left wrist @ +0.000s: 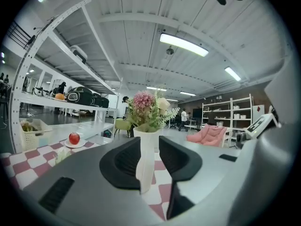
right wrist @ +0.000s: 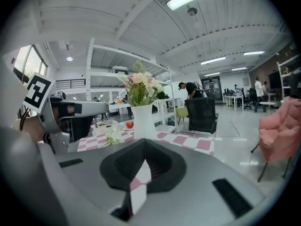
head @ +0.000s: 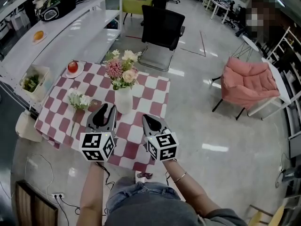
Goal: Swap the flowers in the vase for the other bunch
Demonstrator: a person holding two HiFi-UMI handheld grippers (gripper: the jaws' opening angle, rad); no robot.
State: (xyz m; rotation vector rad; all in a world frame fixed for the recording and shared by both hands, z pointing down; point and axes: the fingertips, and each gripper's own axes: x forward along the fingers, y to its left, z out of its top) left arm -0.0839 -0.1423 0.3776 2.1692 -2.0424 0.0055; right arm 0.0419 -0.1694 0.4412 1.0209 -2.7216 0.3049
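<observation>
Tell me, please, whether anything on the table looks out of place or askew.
Only the white bunch lies flat on the checked cloth, beside the vase, which stands upright with its pink bunch. Nothing looks spilled.

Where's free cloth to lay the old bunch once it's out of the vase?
The widest bare patch is the checkered cloth right of the vase, out to its right edge. It is crowded left of the vase, where the white bunch lies below the apple.
</observation>
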